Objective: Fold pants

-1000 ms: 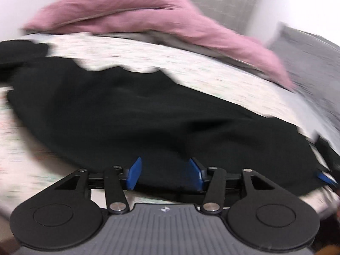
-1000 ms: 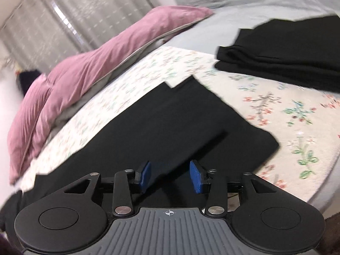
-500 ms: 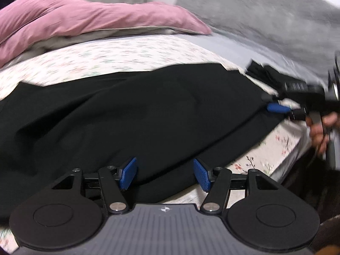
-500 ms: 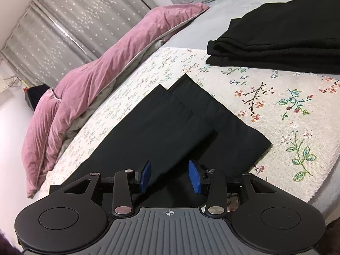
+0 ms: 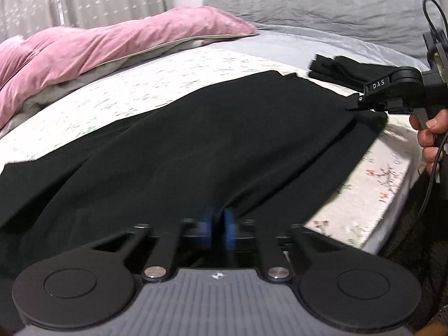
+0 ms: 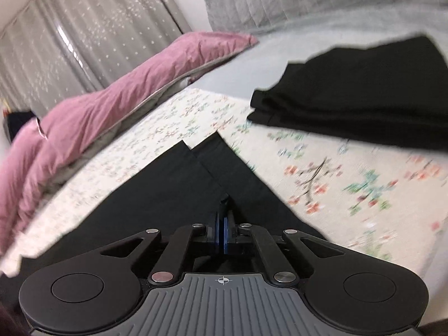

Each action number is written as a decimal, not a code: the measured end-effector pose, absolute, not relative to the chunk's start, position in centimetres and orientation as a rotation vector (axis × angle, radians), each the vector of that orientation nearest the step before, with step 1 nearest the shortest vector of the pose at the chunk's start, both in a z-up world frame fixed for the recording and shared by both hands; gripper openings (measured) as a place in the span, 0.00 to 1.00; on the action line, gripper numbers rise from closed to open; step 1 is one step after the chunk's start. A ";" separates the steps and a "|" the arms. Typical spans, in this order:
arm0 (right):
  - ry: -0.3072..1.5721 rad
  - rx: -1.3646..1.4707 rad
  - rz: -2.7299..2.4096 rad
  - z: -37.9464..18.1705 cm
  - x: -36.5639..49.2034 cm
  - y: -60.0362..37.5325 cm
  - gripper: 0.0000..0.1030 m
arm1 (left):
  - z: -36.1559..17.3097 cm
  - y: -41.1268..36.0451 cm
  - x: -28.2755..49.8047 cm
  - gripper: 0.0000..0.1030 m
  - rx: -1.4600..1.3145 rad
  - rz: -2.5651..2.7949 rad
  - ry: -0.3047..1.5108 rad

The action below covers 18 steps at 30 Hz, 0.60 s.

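Observation:
Black pants [image 5: 210, 145] lie spread lengthwise on a floral sheet [image 5: 156, 84], legs doubled side by side. My left gripper [image 5: 217, 229] is shut on the near edge of the pants at their middle, and the cloth puckers at the blue pads. My right gripper [image 6: 223, 232] is shut on the pants [image 6: 173, 193] near the leg ends. It also shows in the left wrist view [image 5: 361, 103], pinching the cloth at the far right hem.
A stack of folded black clothes [image 6: 364, 98] lies beyond the leg ends. A pink duvet [image 5: 98, 47] runs along the far side. A grey blanket [image 6: 322, 2] is at the head. The bed's edge [image 5: 392, 204] drops off at the right.
Both grippers were open over the pants. Both have now closed on the cloth, the left at the near edge and the right at the leg ends.

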State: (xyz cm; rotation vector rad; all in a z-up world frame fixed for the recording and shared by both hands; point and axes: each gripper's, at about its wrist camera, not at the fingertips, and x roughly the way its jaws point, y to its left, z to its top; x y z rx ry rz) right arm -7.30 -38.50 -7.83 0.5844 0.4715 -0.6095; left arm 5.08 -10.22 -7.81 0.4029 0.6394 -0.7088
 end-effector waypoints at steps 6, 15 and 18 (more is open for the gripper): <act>0.537 0.438 -0.664 -7.1 -9.4 -37.0 0.00 | -7.6 -10.4 3.9 0.28 0.444 -0.773 0.616; 0.583 0.300 -0.724 -7.1 -9.8 -36.2 0.00 | -7.5 -10.3 3.6 0.28 0.428 -0.832 0.638; 0.600 0.290 -0.741 -7.1 -9.8 -36.2 0.00 | -7.4 -10.3 3.5 0.28 0.431 -0.849 0.644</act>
